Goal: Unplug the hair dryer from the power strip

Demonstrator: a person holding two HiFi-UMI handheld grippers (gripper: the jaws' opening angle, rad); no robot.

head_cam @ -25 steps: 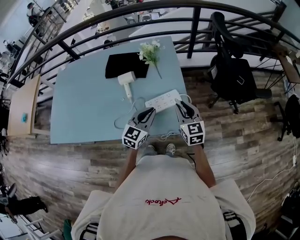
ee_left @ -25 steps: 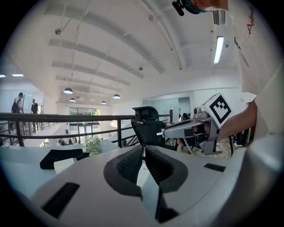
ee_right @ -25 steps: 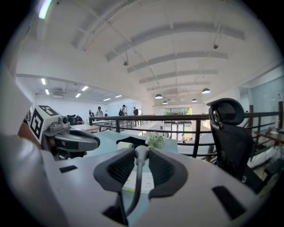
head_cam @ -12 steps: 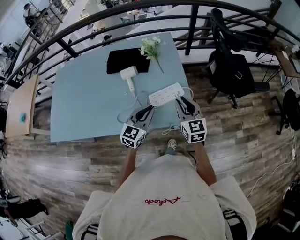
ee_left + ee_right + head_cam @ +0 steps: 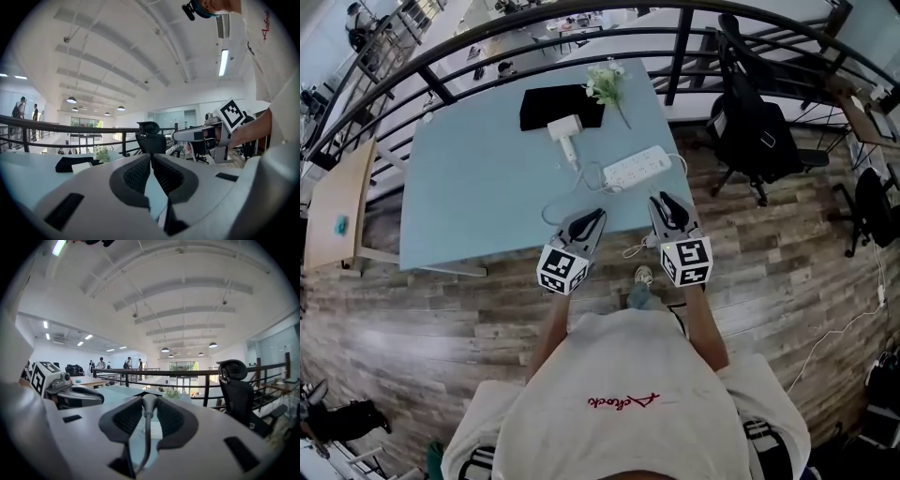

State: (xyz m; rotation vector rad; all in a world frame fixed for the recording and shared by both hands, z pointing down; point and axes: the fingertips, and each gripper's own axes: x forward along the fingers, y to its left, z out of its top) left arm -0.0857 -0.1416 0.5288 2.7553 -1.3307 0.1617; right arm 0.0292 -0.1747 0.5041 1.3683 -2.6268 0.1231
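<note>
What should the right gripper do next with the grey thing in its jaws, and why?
Probably lower the right gripper to the blue table and let go. Its jaws hold a grey plug, and the power strip lies apart, farther up the table, so setting it down seems all that's left.

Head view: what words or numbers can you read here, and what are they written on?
Shirt: one red word in loopy handwriting. It seems to start with "A", and the rest is too small to read for sure.
Marker cubes: only black-and-white square patterns, no letters or numbers.
Power strip: any print on it is too small to read.
Nothing else shows readable writing.
</note>
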